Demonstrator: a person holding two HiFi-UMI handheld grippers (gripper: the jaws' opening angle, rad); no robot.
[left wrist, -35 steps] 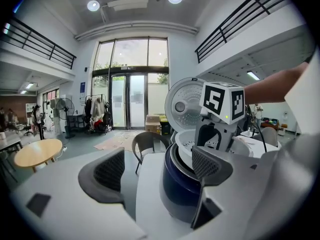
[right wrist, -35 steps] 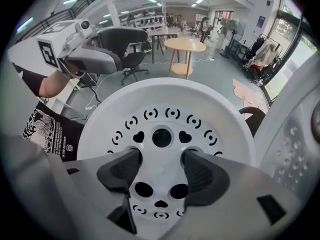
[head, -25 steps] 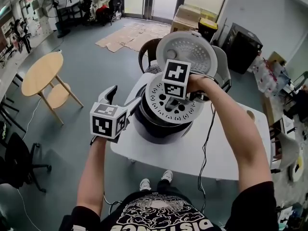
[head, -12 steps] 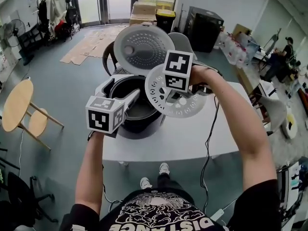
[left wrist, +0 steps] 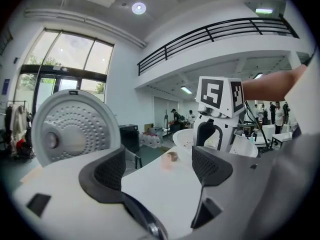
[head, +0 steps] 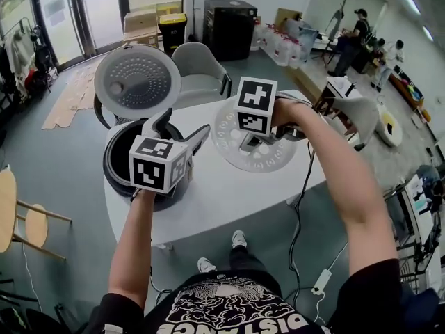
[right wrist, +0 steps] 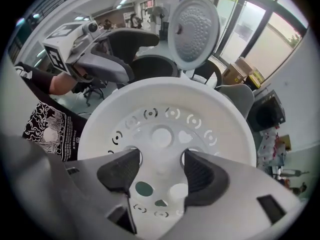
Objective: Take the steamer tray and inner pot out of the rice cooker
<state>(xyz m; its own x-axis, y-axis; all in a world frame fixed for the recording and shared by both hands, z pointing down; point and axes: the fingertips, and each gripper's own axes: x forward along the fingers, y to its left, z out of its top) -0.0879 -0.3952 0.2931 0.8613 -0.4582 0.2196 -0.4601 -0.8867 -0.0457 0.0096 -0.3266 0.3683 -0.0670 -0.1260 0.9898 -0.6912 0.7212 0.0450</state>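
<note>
The white perforated steamer tray hangs over the table to the right of the rice cooker. My right gripper points down and is shut on the tray's middle bridge, with the pads in two of its holes. The rice cooker stands at the table's left end with its lid up. Its dark inner pot sits inside. My left gripper is open and empty, just right of the cooker's rim.
The white table reaches right under the tray. A black cable hangs off its right edge. A grey chair stands behind the table, a small wooden table far left. People stand in the far background.
My right gripper has carried the tray from above the cooker rightward over the table. The left gripper has moved right too, off the cooker's front rim.
</note>
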